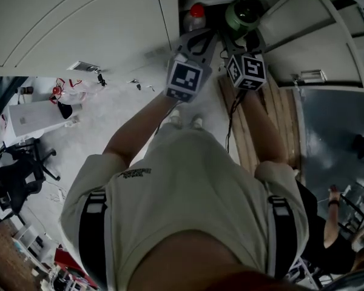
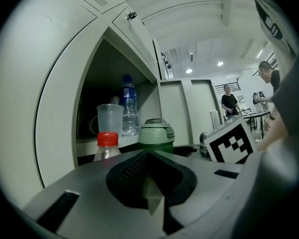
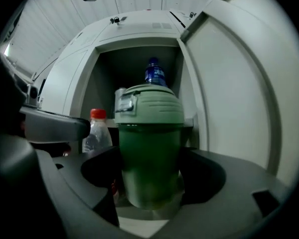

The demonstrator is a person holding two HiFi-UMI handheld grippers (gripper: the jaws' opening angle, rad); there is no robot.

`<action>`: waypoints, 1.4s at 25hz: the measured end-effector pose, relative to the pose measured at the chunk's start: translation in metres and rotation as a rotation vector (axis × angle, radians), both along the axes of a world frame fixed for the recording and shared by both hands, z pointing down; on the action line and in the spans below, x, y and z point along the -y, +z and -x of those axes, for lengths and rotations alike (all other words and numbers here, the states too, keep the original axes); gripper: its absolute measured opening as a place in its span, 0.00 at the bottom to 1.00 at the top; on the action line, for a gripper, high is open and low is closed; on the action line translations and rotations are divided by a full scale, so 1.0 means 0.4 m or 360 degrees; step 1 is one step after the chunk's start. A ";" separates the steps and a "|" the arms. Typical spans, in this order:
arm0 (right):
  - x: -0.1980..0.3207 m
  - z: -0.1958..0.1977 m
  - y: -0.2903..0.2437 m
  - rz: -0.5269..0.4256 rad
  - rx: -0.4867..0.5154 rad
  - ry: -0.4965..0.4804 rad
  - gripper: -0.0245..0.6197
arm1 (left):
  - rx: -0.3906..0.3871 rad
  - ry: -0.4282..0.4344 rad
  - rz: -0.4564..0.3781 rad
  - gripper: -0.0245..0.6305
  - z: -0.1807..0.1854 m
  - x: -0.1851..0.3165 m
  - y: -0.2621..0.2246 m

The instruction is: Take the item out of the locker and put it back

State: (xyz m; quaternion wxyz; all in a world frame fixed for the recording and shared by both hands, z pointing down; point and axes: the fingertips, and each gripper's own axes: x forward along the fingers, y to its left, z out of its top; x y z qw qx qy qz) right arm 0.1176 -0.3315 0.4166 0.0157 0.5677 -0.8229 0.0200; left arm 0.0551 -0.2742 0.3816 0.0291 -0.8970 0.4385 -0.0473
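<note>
Up at twelve o'clock of the head view, both grippers reach toward the open locker (image 1: 167, 11). The right gripper (image 1: 245, 36) is clamped on a green flask (image 1: 244, 14), which sits at the locker's mouth at one o'clock. The left gripper (image 1: 197, 36) lies just beside it toward eleven, with a red-capped bottle (image 1: 196, 16) right ahead. An open door (image 1: 318, 38) swings out at two o'clock.

From the left gripper view, its jaws stand together with nothing between them. Past their tips at twelve o'clock rises the flask (image 2: 157, 133), and the red-capped bottle (image 2: 107, 146) is at ten. A clear cup (image 2: 110, 121) and a water bottle (image 2: 129, 108) stand farther back on the shelf (image 2: 84, 144), at eleven.

From the right gripper view, the flask (image 3: 149, 153) fills the centre, upright. Both jaws press on its lower body at nine and three o'clock, below the pale lid (image 3: 149, 106). It looks rigid and smooth-walled, so it is likely slippery and, if filled, top-heavy. A hold on the body under the lid seems right, since the lid is no place to squeeze. Room is tight at nine o'clock, where the red-capped bottle (image 3: 96, 131) stands near. The door's edge at two o'clock and the shelf lip are the edges to clear. Whether the flask's base rests on anything I cannot tell.
</note>
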 end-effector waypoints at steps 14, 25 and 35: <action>0.080 -0.002 0.185 0.0165 -0.0098 0.0054 0.62 | 0.0035 -0.0006 0.0082 0.06 -0.021 0.033 0.090; 0.098 0.009 0.247 0.0164 -0.0093 0.0059 0.62 | 0.0073 -0.0021 0.0134 0.06 -0.020 0.034 0.139; 0.123 0.021 0.253 0.0110 -0.0033 0.0041 0.63 | 0.0064 -0.0041 0.0185 0.06 -0.011 0.041 0.192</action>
